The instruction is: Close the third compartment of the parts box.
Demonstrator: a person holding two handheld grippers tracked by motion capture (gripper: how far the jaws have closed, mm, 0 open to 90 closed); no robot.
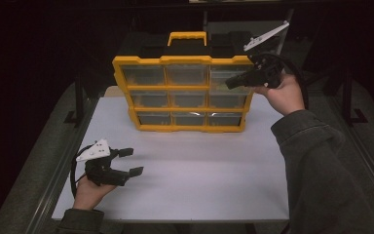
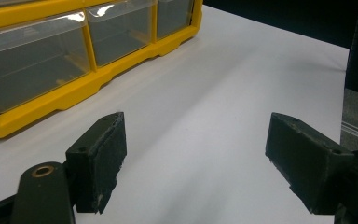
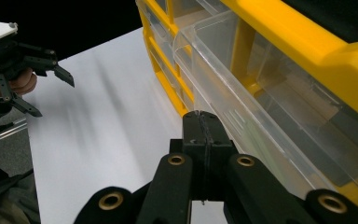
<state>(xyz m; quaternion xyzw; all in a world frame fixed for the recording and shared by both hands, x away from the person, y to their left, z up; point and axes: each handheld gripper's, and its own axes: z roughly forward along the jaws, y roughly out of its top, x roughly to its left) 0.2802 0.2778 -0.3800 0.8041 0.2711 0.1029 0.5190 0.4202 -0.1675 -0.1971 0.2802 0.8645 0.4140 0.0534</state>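
Showing R gripper [image 3: 204, 122] shut at drawer [image 3: 242, 93]

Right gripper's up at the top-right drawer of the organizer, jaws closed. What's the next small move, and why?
Probably ease the right gripper back toward you a little. Its jaws are shut at the front lip of the clear top-right drawer, which already juts out past the yellow organizer; whether they pinch the lip isn't clear. If the drawer follows, it slides further open. The left gripper rests open over the table, free to steady the frame.
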